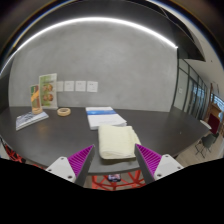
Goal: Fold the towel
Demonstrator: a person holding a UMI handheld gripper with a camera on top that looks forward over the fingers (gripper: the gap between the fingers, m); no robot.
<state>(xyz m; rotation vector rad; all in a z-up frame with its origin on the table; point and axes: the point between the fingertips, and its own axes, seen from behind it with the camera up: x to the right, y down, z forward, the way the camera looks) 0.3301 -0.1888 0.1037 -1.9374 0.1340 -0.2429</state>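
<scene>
Tongs (113, 163): two fingers with magenta pads (78, 160) on their inner faces, spread wide, gripping nothing. They sit low over the near edge of the surface.

Towel (115, 139): pale cream, already folded into a thick, roughly square stack, lying flat on the dark surface (60, 135). It rests just ahead of the fingers and between their lines, its near edge dipping into the gap between the two pads. Neither pad can be seen pressing on it.

Blue-and-white folded item (104, 117): lies flat on the surface just beyond the towel, touching or very nearly touching its far edge. Whether it is cloth or paper cannot be told.

Tape roll (63, 112): small pale ring, far left of the towel, well apart from it.

Upright printed card (46, 92): green and orange, standing at the far left near the wall.

Flat booklet or leaflet (30, 120): lies at the left edge of the surface, in front of the card.

Wall (110, 60): grey, with three white sheets (80, 86) fixed in a row.

Windows (205, 100): at the far right.
</scene>
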